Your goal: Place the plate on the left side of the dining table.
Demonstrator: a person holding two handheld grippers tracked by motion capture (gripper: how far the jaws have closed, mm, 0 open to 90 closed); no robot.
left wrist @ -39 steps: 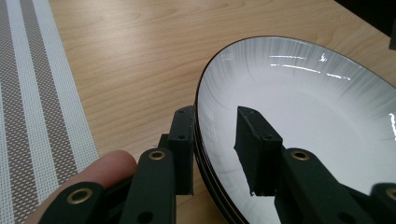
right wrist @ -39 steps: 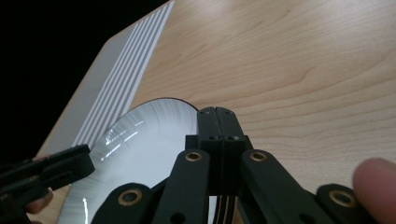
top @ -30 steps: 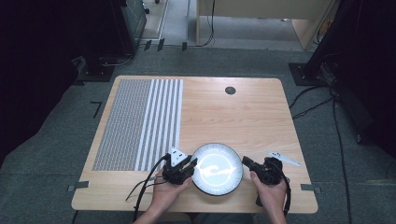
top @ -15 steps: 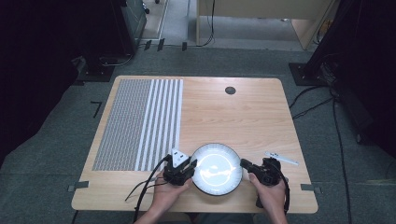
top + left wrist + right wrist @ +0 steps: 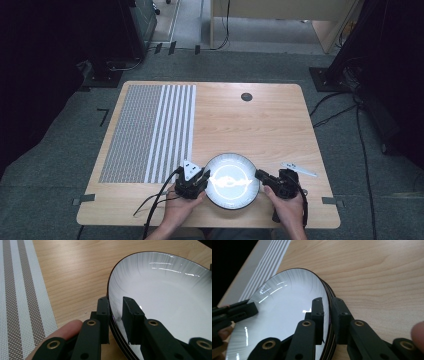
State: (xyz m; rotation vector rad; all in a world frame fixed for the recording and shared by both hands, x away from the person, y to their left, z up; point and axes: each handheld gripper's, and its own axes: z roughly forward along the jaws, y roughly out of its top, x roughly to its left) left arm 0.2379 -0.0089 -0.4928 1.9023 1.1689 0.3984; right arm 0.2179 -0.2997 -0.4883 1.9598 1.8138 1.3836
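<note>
At the lower centre of the high view, a white plate (image 5: 232,180) with a dark edge sits on the wooden table (image 5: 260,120), close to the near edge. It appears to be the top of a small stack: the right gripper view shows several dark rims (image 5: 331,315) layered one under another. The left gripper (image 5: 192,181) meets the plate at its left side; in the left gripper view its jaws straddle the rim, one outside and one over the white face, with a visible gap on the inner side, so they are apart and not yet bearing on it. The right gripper (image 5: 270,181) meets the opposite side; its jaws also bracket the rim and stand closer, but whether they press on it cannot be told. A striped woven mat (image 5: 150,132) lies at the left of the frame, well apart from the plate, and a small pale flat object (image 5: 299,169) lies just right of the right gripper. Judged step: securing a two-sided grip on the plate. To do it well, both jaw pairs should close evenly on the same rim, taking only the top plate if one is wanted, and any lift should keep it level. The glossy glaze suggests slip is the main risk.
</note>
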